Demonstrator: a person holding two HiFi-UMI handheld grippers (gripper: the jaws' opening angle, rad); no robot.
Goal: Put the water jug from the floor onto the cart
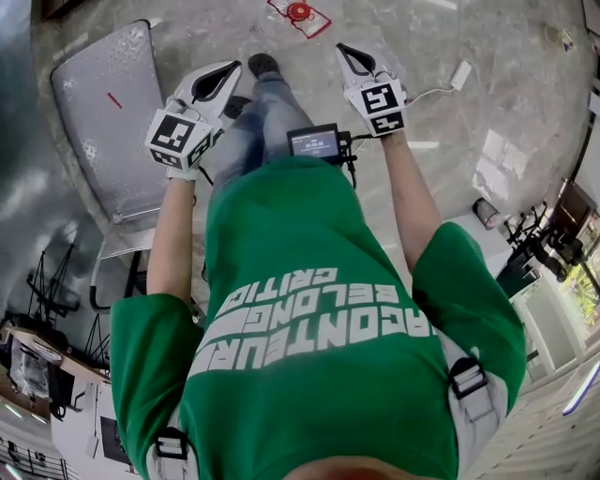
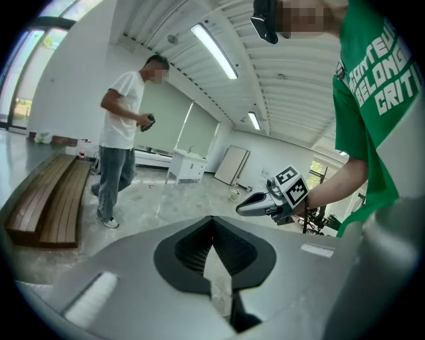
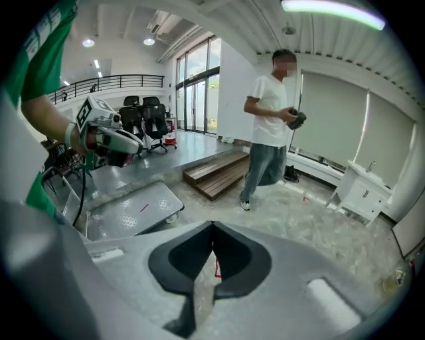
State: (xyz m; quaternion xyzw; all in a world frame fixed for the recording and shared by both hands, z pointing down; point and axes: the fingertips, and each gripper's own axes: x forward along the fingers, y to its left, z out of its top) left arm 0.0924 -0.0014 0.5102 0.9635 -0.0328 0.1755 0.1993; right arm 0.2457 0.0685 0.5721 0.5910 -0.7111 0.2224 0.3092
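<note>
The left tongs [image 1: 228, 71] and right tongs [image 1: 349, 54] are both clenched, empty. The red-capped water jug [image 1: 299, 13] sits on the floor [image 1: 450, 141] ahead of them, and the cart [image 1: 103, 112] is left of the left tongs.

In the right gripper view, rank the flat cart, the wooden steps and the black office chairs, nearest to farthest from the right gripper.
1. The flat cart, low on the left, just beyond the right gripper.
2. The wooden steps, mid-floor, past the cart.
3. The black office chairs, far back by the windows.
</note>
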